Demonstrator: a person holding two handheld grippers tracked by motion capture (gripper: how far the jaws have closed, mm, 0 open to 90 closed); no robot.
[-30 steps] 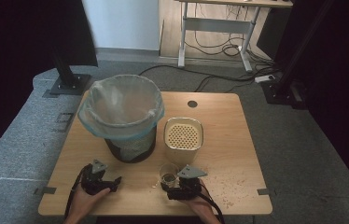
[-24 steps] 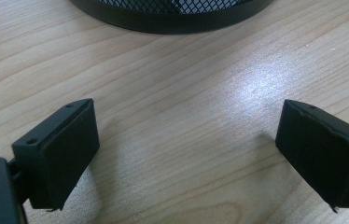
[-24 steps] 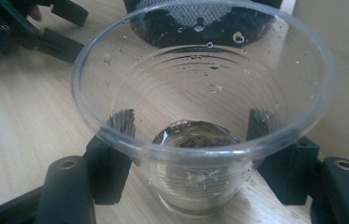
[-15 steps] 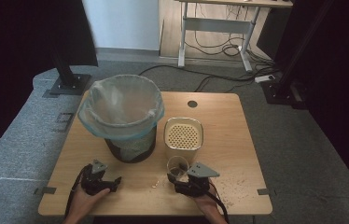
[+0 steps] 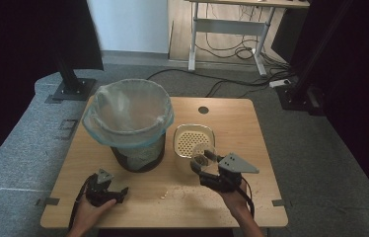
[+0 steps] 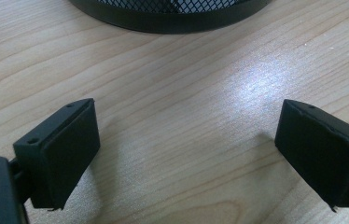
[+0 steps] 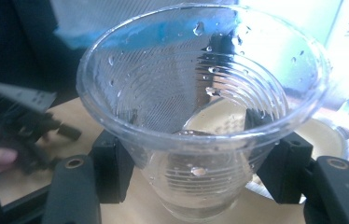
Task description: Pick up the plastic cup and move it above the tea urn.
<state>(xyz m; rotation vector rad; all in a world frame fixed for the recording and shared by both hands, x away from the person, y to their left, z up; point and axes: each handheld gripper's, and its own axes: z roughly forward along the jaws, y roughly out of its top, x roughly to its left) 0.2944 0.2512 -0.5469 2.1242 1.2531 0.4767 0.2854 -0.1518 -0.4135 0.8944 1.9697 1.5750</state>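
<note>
My right gripper (image 5: 203, 164) is shut on a clear plastic cup (image 5: 202, 154), held a little above the table beside a cream strainer bowl (image 5: 192, 139). In the right gripper view the cup (image 7: 200, 116) stands upright between the two black jaws, wet with droplets and with a little dark residue at its bottom. My left gripper (image 5: 116, 192) rests low over the wooden table (image 5: 251, 128) near its front left, open with nothing between its fingers (image 6: 65, 149). The bin's black mesh base (image 6: 163, 14) lies just ahead of it.
A black mesh bin with a pale blue plastic liner (image 5: 128, 118) stands at the table's left centre. Small crumbs (image 5: 172, 191) are scattered along the front of the table. A round cable hole (image 5: 203, 109) sits near the far edge.
My right gripper has lifted the cup and carried it to the right and away from the front edge, up to the strainer bowl. The left gripper has stayed put.
</note>
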